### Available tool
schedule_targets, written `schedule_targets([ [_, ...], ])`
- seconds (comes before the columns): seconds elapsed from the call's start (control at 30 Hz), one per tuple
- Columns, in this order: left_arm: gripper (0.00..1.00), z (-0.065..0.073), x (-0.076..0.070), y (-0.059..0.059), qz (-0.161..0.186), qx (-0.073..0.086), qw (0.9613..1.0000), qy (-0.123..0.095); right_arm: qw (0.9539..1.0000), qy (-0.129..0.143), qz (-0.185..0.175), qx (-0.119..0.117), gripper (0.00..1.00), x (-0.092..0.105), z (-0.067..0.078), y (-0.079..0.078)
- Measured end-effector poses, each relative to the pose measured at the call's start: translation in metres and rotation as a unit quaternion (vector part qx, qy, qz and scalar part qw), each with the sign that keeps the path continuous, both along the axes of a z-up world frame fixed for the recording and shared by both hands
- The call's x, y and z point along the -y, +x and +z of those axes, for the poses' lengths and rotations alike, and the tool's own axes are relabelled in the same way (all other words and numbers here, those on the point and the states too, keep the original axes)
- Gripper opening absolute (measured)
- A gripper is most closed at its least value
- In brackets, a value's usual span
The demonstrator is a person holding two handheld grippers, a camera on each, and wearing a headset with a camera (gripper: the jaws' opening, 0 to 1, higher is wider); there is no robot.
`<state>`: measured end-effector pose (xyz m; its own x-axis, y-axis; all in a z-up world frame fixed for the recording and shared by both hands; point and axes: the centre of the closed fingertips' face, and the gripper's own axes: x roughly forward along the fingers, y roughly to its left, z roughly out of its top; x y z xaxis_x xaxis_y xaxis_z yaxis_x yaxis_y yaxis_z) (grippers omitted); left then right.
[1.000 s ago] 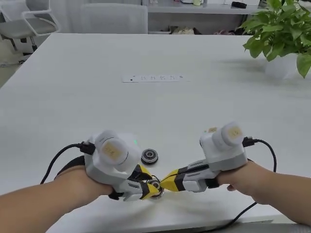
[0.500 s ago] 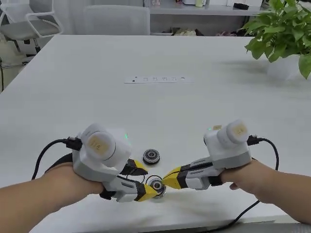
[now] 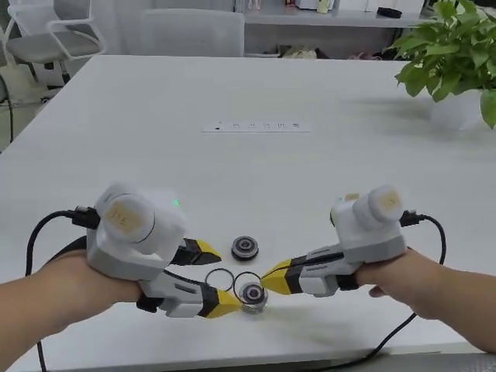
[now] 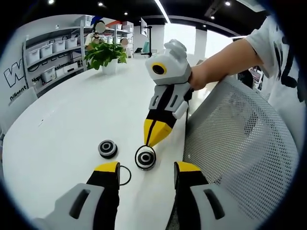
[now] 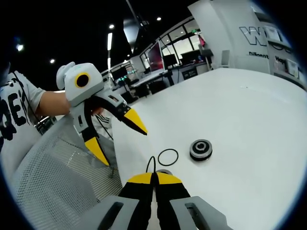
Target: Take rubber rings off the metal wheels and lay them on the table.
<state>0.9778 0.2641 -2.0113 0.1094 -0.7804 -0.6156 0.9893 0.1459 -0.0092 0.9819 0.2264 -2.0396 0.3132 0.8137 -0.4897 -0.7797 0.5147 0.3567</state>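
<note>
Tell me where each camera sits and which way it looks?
Head view: on the person's head, looking down at the table; left claw, right claw and arms show.
Left claw view: on the left claw, looking along open jaws at a wheel; the right arm shows.
Right claw view: on the right claw, looking along shut jaws pinching a ring; the left arm shows.
All share the second wheel.

A white power strip (image 3: 256,126) lies flat at mid-distance, a leafy plant (image 3: 449,46) far to its right. Beyond stand a grey chair (image 3: 190,31) and an office chair (image 3: 54,35). A mesh chair back (image 4: 240,143) shows in the left gripper view.
</note>
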Motion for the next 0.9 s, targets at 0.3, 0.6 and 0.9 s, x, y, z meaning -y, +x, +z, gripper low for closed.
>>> schedule_targets([
  [0.3,0.48,0.006,-0.019,0.004,0.020,-0.001,0.9998,-0.008,1.0000,-0.002,0.009,0.003,0.00,-0.008,0.005,-0.001],
  [0.6,0.52,0.007,-0.039,0.006,0.040,-0.002,0.9992,-0.006,0.9999,-0.001,0.015,0.006,0.00,-0.020,0.009,0.002],
  [0.9,0.56,0.008,-0.055,0.006,0.059,-0.003,0.9982,-0.007,0.9998,-0.011,0.019,0.004,0.00,-0.032,0.003,0.007],
])
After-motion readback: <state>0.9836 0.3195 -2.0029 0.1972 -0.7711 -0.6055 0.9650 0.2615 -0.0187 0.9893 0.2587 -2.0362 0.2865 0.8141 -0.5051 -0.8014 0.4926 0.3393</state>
